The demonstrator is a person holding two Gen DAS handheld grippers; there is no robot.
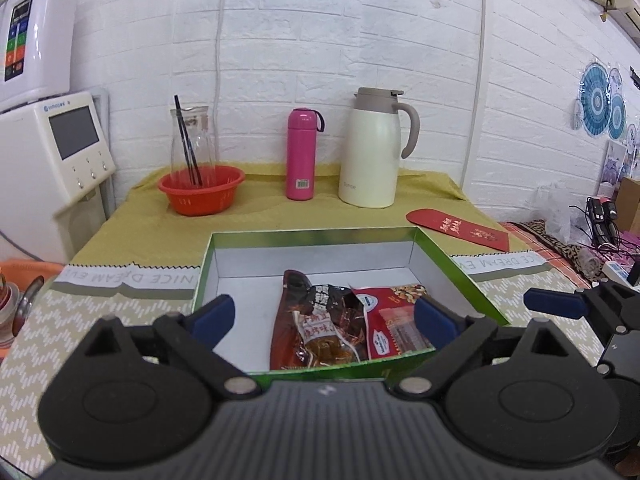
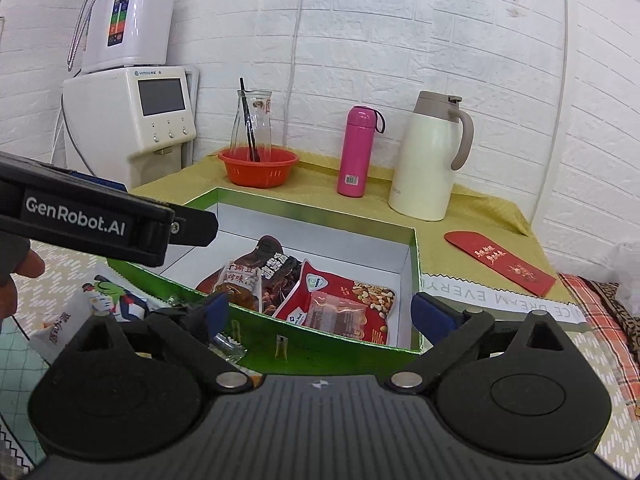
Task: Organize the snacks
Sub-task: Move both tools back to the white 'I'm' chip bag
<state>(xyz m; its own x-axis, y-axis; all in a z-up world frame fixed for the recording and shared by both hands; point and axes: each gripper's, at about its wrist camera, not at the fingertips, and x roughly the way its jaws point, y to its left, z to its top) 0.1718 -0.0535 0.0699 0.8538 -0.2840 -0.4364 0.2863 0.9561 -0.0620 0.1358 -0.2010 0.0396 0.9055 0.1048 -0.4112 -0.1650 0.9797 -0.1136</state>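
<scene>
Covering table: olive cloth (image 1: 264,220) | wall: white brick (image 1: 320,40) (painted) | left claw (image 1: 324,316), right claw (image 2: 320,312): both spread, empty

left wrist: near, faces green box (image 1: 452,252) head-on | right wrist: near, from box's right — both share it

Ahead of the jaws, one green box (image 2: 320,344) holds three snack packets: one brown (image 2: 256,276), one red nut packet (image 2: 372,296), one small clear one (image 2: 340,308). Beyond stand one pink flask (image 2: 356,152), one cream jug (image 2: 428,164), one orange basket (image 2: 258,166).
</scene>
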